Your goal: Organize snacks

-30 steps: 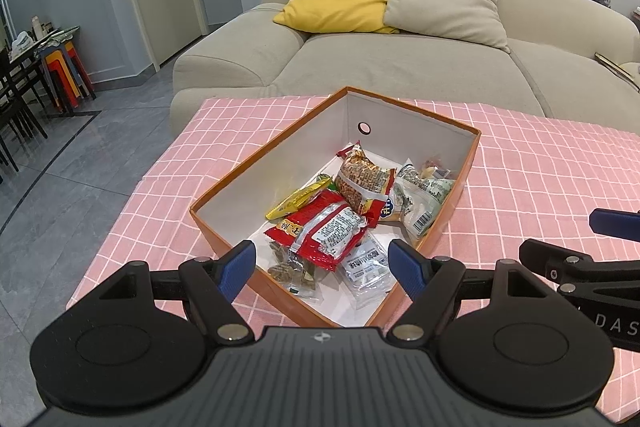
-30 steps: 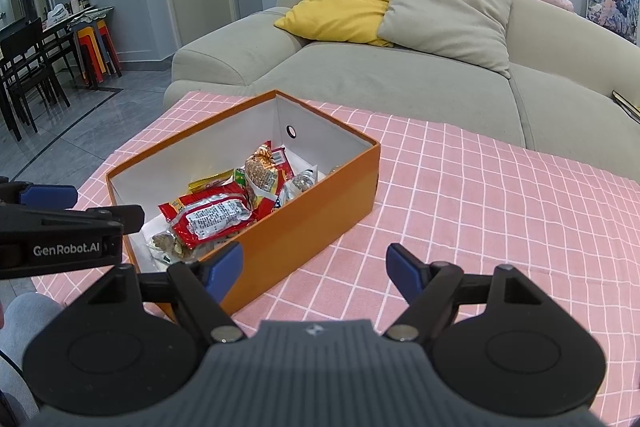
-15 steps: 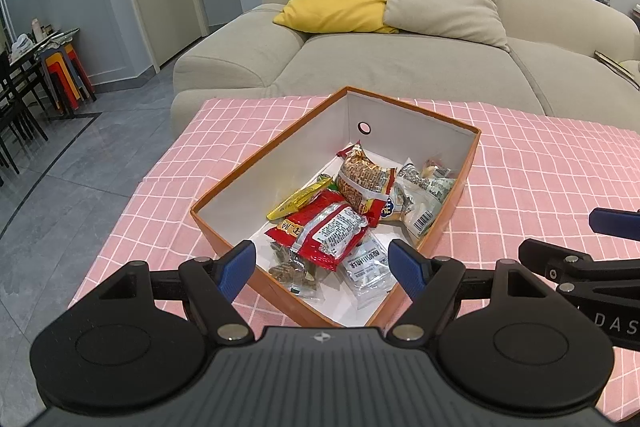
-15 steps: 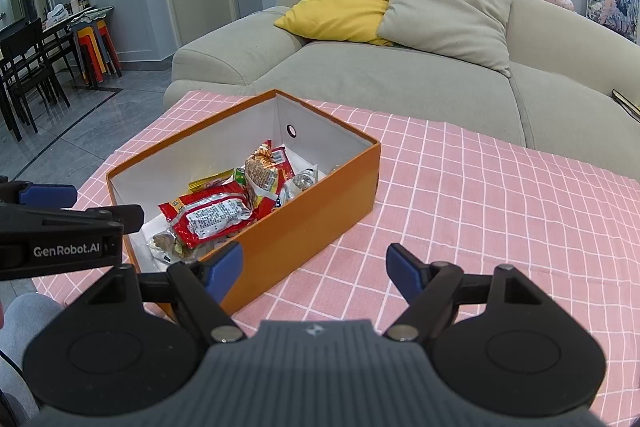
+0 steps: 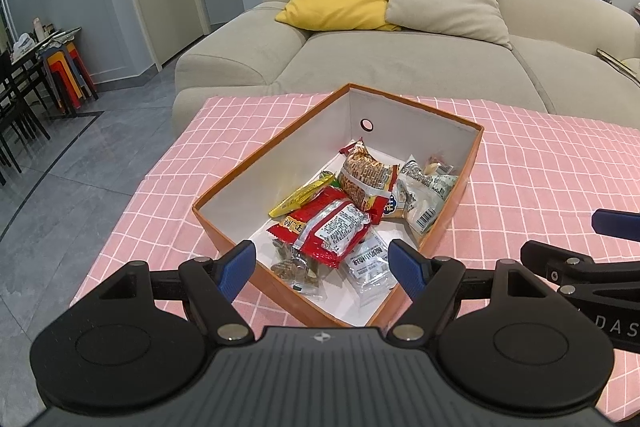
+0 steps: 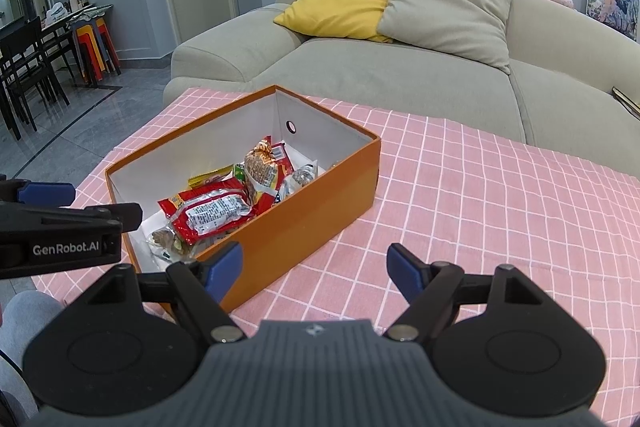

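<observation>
While both my tongs, left tongs (image 5: 322, 265) and right tongs (image 6: 314, 267), gape wide and empty, one orange box (image 6: 304, 215) of piled snack packets (image 5: 332, 227) near-left on pink checked worktop (image 6: 480, 211), one sofa (image 6: 400, 83) beyond, two cushions, nothing between.

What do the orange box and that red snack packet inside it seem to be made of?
The orange box looks like matte cardboard: thin stiff walls, white inside, with a punched round hole. The red snack packet looks like glossy plastic film, crinkled and catching the light, though foil lining can't be ruled out.
</observation>
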A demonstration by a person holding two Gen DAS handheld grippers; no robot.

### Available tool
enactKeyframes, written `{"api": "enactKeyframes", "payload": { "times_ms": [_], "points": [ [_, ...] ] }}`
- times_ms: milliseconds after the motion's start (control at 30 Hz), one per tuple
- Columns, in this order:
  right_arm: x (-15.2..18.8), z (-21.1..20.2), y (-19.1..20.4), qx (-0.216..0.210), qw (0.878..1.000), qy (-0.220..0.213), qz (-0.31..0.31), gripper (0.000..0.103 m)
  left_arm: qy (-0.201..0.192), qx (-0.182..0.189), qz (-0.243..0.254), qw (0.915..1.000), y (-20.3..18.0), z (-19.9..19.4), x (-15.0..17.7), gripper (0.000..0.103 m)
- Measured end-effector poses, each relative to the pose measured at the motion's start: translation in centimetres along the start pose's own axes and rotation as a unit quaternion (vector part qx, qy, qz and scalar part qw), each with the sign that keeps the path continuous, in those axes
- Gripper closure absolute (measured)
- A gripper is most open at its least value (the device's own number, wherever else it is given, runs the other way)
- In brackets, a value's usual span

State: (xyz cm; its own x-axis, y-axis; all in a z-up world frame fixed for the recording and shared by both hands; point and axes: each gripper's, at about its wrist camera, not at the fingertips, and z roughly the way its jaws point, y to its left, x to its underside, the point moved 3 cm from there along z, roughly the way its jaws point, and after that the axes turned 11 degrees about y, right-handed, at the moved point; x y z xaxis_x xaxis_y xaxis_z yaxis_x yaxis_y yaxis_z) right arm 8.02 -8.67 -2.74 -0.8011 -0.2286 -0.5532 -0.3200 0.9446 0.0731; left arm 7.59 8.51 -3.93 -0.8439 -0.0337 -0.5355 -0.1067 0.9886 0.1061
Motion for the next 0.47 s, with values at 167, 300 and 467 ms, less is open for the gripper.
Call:
{"api": "enactKeyframes", "payload": {
  "times_ms": [167, 300, 467],
  "points": [
    [-0.04, -0.04, -0.05, 0.000, 1.000, 0.000, -0.001, 0.026, 0.000, 0.003, 0.001, 1.0000, -0.01, 0.05, 0.00, 0.015],
    [-0.02, -0.03, -0.05, -0.001, 1.000, 0.000, 0.000, 0.026, -0.003, 0.004, 0.004, 1.0000, -0.13, 0.10, -0.06, 0.015],
    [-0.05, -0.06, -0.07, -0.001, 1.000, 0.000, -0.001, 0.026, -0.006, 0.005, 0.001, 1.0000, 0.01, 0.07, -0.08, 0.015]
  ]
}}
